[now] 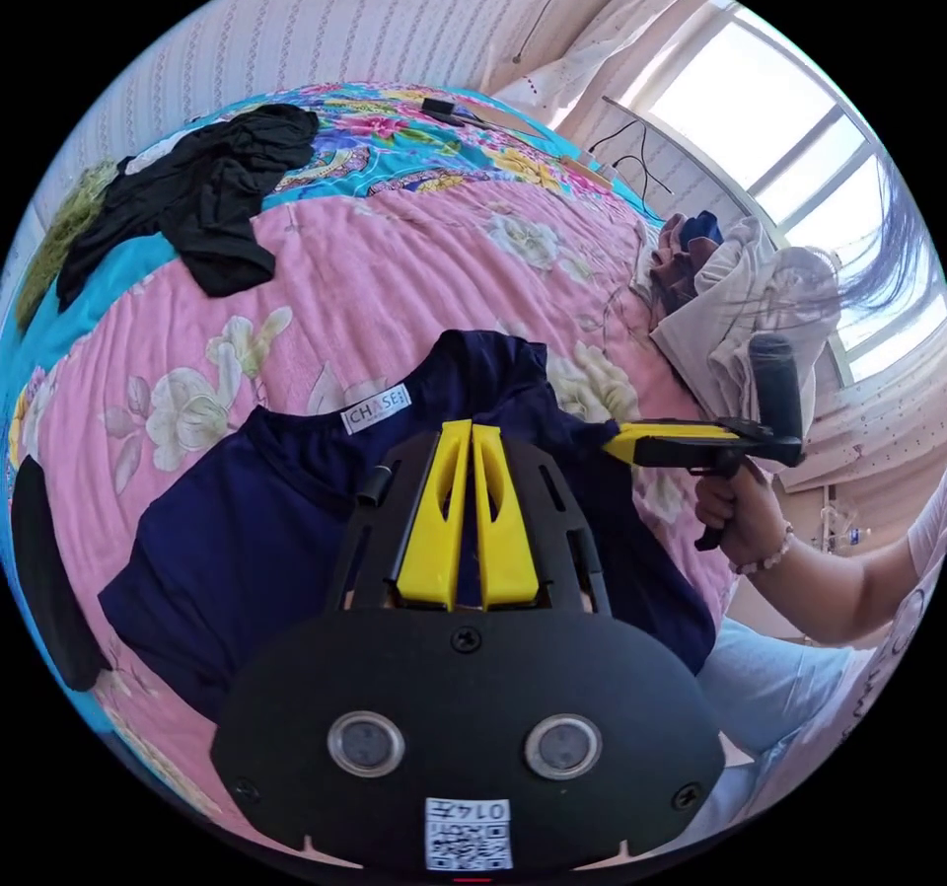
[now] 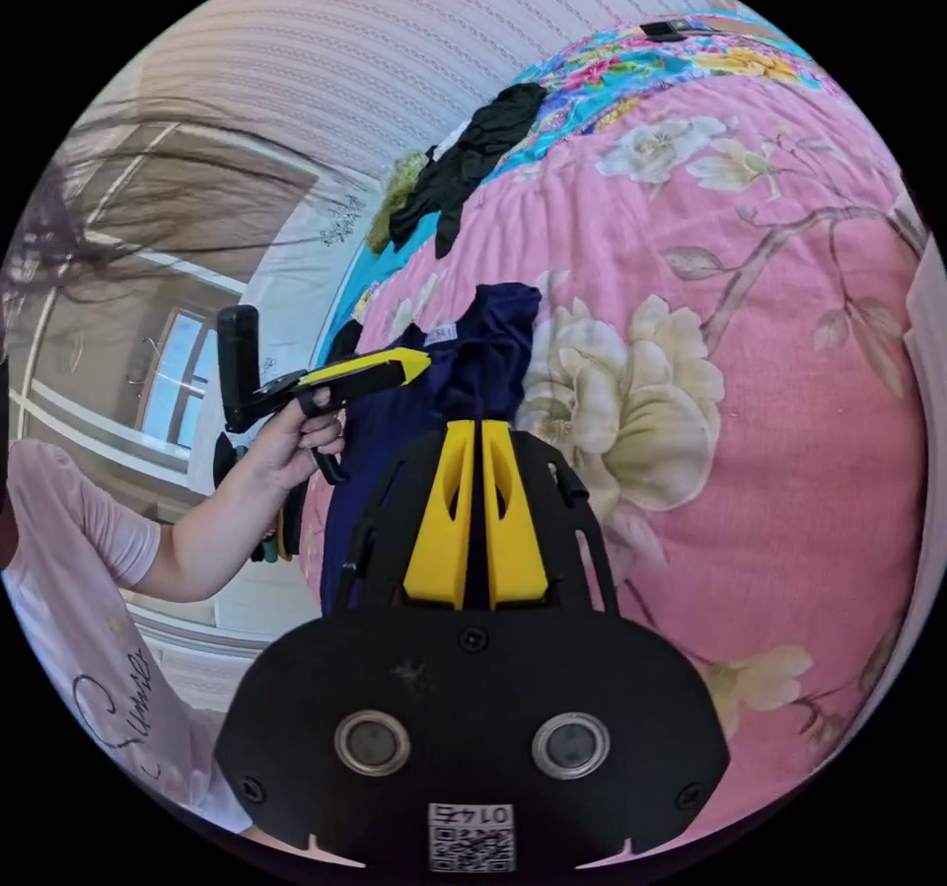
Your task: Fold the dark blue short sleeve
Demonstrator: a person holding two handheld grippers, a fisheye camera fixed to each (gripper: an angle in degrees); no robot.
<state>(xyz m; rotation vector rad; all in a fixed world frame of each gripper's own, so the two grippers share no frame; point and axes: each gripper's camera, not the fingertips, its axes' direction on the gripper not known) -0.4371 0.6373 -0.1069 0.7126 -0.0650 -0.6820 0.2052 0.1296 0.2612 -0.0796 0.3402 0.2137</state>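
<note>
Yellow jaws of the left claw (image 1: 472, 427) sit nearest in the left gripper view, pressed together with dark blue fabric bunched at the tips, so it looks clenched on the dark blue short sleeve shirt (image 1: 256, 521) near the collar. Right claw (image 1: 614, 442) comes in from the side with a hand (image 1: 735, 516) on its handle; its tip meets the shirt's edge by the shoulder. In the right gripper view its own jaws are also closed, dark cloth showing in the slot between them, so it reads as gripping the same shirt.

Progress, my judgement: early. Shirt lies on the pink floral bed cover (image 1: 414, 264), mostly spread, neck label face up, one sleeve out flat toward the near edge. Collar area is pulled up into a peak between the two claws. No clean fold line visible yet; sleeves and body remain to be folded.

Fabric looks thin, soft, limp, lightly wrinkled. Black garment (image 1: 207, 195) lies well apart further up the bed. Beige clothes pile (image 1: 735, 324) sits at the bed's edge.
</note>
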